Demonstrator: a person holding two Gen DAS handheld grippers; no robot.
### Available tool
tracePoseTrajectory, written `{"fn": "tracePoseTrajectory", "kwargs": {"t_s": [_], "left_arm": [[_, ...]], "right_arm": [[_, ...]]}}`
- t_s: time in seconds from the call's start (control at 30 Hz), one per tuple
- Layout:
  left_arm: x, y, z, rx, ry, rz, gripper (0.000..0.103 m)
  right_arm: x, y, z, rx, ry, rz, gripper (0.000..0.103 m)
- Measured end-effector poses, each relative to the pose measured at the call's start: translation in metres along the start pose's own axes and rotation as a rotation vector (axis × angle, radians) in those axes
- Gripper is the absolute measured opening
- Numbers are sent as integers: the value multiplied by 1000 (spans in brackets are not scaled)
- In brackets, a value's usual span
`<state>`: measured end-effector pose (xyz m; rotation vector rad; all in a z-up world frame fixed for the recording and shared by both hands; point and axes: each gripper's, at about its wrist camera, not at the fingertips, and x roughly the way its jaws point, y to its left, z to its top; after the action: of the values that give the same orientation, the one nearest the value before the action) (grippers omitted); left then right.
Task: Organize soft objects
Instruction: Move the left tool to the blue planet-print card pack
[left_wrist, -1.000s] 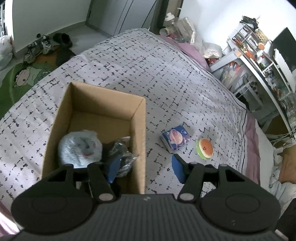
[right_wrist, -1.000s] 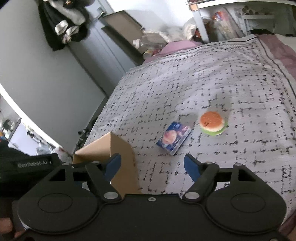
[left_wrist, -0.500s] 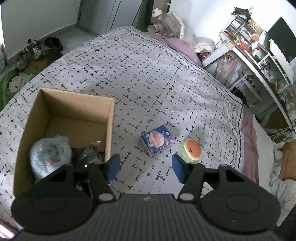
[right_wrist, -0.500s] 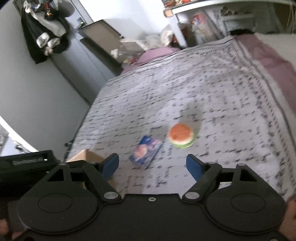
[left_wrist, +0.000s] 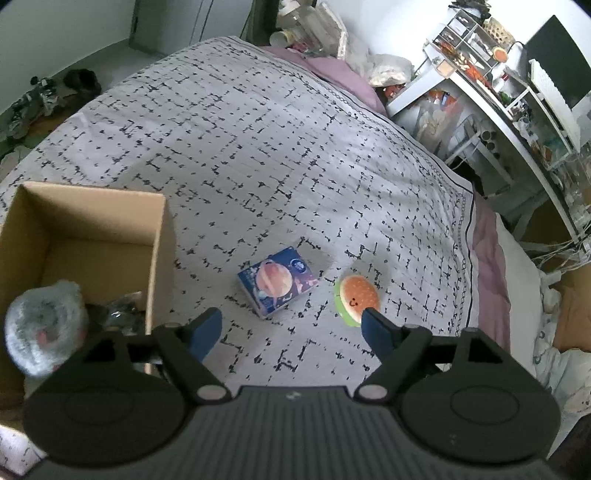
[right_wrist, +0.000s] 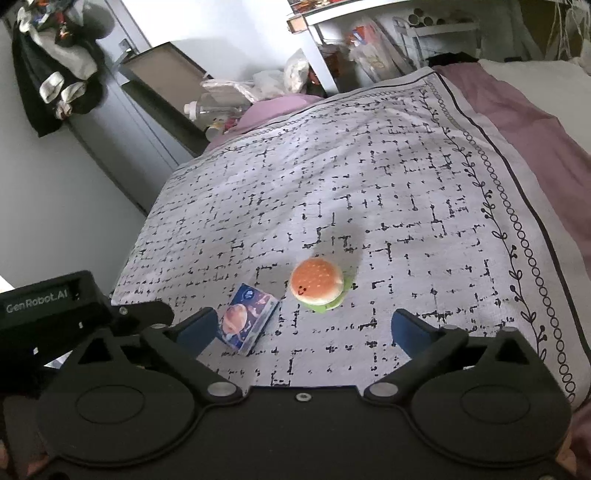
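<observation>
A plush hamburger (left_wrist: 357, 299) (right_wrist: 317, 286) and a blue tissue pack with a planet print (left_wrist: 277, 285) (right_wrist: 246, 320) lie side by side on the patterned bedspread. A cardboard box (left_wrist: 92, 236) stands to their left and holds a grey fluffy ball (left_wrist: 40, 328) and a dark crinkled item (left_wrist: 123, 319). My left gripper (left_wrist: 291, 330) is open and empty above the bed, just short of the pack and the burger. My right gripper (right_wrist: 303, 330) is open and empty, with the burger just ahead between its fingers. The left gripper's body (right_wrist: 48, 310) shows at the left of the right wrist view.
The bedspread (left_wrist: 258, 147) stretches away ahead. A cluttered white desk and shelves (left_wrist: 498, 74) stand to the right of the bed. Shoes (left_wrist: 29, 103) lie on the floor at the far left. Bottles and bags (right_wrist: 236, 99) sit past the bed's far edge.
My left gripper has moved right from above the box to above the tissue pack and burger. My right gripper has moved toward the burger, which now sits nearer and centred.
</observation>
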<state>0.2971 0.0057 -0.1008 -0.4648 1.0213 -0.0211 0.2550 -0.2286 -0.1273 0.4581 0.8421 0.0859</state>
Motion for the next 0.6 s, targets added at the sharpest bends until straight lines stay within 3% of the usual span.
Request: {"fn": "tracePoseTrajectory", "kwargs": {"t_s": [0.2,0.6], "left_arm": [[23,-4,6,-6,38,-12,93],[71,2,18,-27,107,1,93]], "right_arm": [[10,-7,3,42,7,-24,102],[34,-9,3,66,36,-47,102]]}}
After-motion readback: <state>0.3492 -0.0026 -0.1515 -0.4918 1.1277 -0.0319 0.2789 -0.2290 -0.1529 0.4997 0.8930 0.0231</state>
